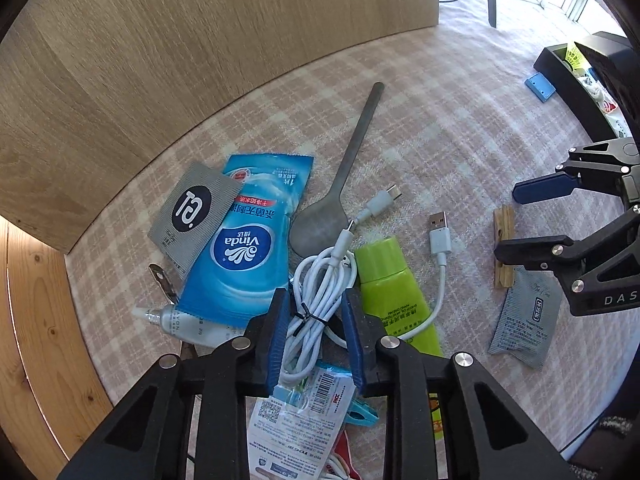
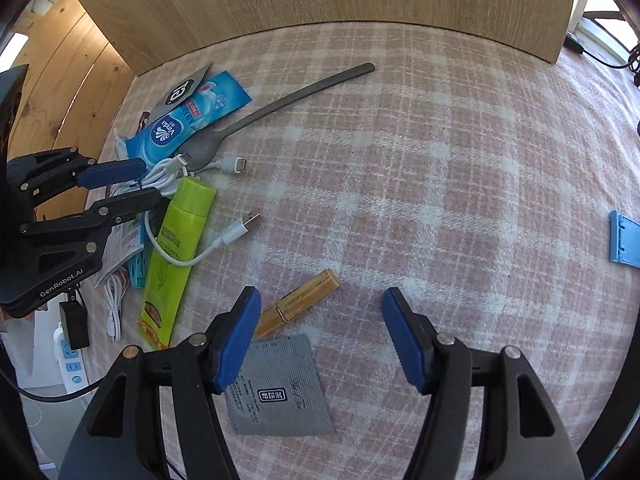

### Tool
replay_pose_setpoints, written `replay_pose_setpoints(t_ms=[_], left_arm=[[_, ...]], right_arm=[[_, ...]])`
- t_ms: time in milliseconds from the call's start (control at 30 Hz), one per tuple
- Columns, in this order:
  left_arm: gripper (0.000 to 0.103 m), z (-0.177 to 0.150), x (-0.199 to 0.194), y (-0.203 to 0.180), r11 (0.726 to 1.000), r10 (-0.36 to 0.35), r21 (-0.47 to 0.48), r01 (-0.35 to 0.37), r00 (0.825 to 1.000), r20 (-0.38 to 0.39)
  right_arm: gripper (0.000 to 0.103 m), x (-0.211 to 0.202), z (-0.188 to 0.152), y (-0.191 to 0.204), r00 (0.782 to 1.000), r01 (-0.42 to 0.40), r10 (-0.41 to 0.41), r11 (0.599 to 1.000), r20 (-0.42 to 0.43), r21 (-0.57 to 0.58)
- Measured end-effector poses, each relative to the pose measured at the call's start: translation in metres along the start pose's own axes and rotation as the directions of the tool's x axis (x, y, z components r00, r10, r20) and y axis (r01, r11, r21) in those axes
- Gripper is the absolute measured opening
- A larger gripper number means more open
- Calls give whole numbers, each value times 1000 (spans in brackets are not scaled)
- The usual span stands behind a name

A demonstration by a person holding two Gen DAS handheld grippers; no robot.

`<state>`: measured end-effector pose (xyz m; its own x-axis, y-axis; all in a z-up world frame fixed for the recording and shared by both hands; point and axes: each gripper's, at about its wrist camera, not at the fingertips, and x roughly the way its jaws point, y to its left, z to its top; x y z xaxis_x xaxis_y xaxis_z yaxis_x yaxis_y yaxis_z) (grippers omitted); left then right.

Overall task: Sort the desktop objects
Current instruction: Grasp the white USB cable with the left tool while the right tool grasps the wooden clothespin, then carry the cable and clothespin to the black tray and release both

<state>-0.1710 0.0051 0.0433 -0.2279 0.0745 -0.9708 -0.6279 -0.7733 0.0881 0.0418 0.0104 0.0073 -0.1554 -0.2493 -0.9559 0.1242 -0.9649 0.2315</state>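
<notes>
White cable (image 1: 320, 280), coiled and tied in the clutter, sits between my left gripper's (image 1: 316, 336) pads, which straddle the bundle without visibly pinching yet — one spoon (image 1: 320, 224), one green tube (image 1: 390, 288), one Vinda wipe pack (image 1: 244, 248) crowd it. From the right wrist, my right gripper (image 2: 320, 340) hangs wide open, empty, over one wooden clothespin (image 2: 300, 304) and one grey sachet (image 2: 280, 388), ready for a second pick.

Cable (image 1: 320, 280) btwn wipes pkt (image 1: 244, 248) & tube (image 1: 390, 288), spoon (image 1: 340, 188) behind
</notes>
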Motion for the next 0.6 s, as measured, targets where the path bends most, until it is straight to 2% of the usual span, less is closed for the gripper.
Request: replay_pose_setpoints(t_ms=[167, 233, 267, 333, 600], left_arm=[[23, -7, -2, -4, 999, -8, -48, 7, 1000, -3], [20, -12, -4, -4, 997, -16, -72, 15, 1000, -6], [20, -15, -5, -4, 996, -17, -84, 16, 1000, -7], [19, -21, -7, -4, 994, -26, -107, 25, 1000, -1], [18, -38, -23, -12, 977, -45, -207, 53, 998, 40]], right_arm=[[39, 4, -3, 22, 995, 100, -98, 987, 25, -123], [29, 3, -7, 27, 992, 127, -123, 978, 37, -166], [27, 3, -9, 27, 991, 134, -129, 975, 42, -179], [23, 0, -11, 23, 992, 124, -118, 977, 44, -173], [18, -13, -12, -9, 999, 12, -8, 997, 54, -80]])
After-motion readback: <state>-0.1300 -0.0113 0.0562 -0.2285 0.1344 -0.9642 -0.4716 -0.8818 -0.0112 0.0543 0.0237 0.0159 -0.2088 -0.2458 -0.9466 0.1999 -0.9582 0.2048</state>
